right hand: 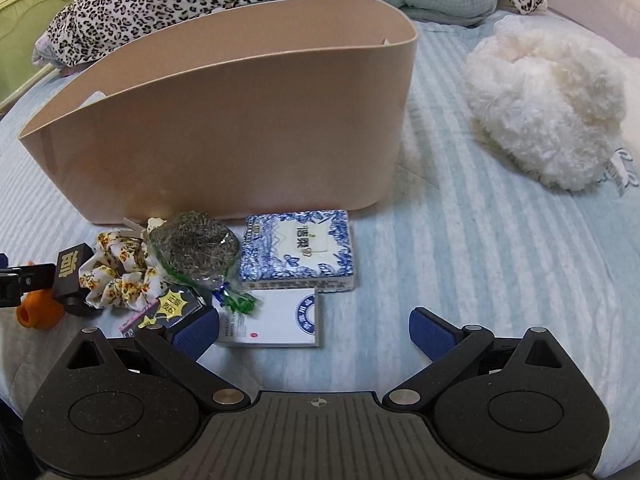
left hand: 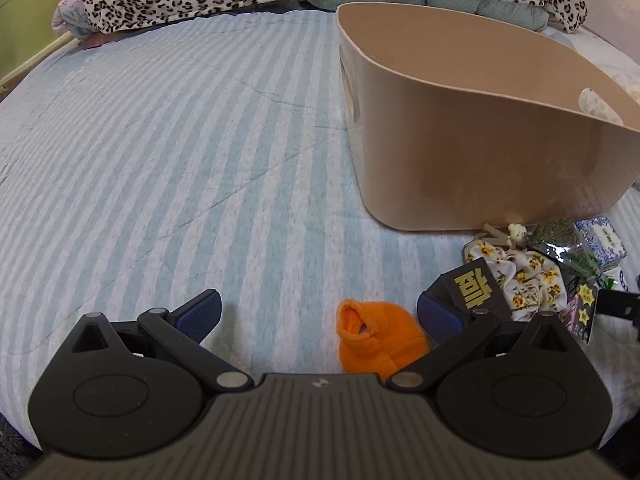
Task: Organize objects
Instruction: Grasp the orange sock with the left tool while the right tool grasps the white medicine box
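Both wide open: left hand-held gripper [left hand: 318, 316] over the soft, light orange sock [left hand: 374, 338], pinch mid-body; right hand-held gripper [right hand: 314, 326] near the stiff white box [right hand: 276, 320]; bin [right hand: 224, 120] far.

The tan bin [right hand: 224, 132] is showing smooth, faintly glossy plastic. The striped bedspread [left hand: 180, 160] is looking like soft quilted cloth, matt. The white plush [right hand: 548, 108] is looking shaggy and fluffy, the orange piece [left hand: 376, 340] fleecy. The herb bag [right hand: 192, 248] is gleaming as clear crinkled film. The blue-patterned tissue pack [right hand: 298, 252] is shining slightly. The right hand-held gripper [right hand: 314, 328] is showing matt black plastic, ribbed blue pads [right hand: 434, 338].
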### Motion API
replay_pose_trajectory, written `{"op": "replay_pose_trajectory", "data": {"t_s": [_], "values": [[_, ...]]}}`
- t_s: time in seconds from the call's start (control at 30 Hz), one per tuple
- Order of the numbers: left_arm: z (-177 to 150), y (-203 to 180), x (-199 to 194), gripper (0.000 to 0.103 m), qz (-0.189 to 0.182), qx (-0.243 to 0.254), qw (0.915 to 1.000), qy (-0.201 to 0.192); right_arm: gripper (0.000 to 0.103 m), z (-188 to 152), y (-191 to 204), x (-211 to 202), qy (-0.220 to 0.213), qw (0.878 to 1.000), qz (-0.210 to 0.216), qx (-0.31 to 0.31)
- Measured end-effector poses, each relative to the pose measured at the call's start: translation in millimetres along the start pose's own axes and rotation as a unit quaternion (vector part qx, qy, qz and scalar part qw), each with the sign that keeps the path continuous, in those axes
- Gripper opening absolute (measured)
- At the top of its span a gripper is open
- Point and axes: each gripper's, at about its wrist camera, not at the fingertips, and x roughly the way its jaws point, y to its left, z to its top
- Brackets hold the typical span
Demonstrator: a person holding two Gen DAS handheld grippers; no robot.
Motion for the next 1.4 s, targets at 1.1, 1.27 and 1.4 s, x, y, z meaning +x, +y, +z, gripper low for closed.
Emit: {"op": "replay_pose_trajectory", "data": {"t_s": [1.1, 1.27, 1.4], "values": [[-32, -6, -6, 0.023, -0.060, 0.052, 0.9963, -0.031, 0.056, -11, 35, -3, -0.016, 0.997, -0.008, -0.074], [-32, -2, -17, 0.016, -0.060, 0.030, 0.9968, -0.042, 0.056, -16, 33, -10, -0.018, 0.997, -0.012, -0.072], [-32, -4, -28, 0.016, -0.059, 0.028, 0.9964, -0.054, 0.056, -17, 30, -20, -0.024, 0.997, -0.016, -0.068]]}}
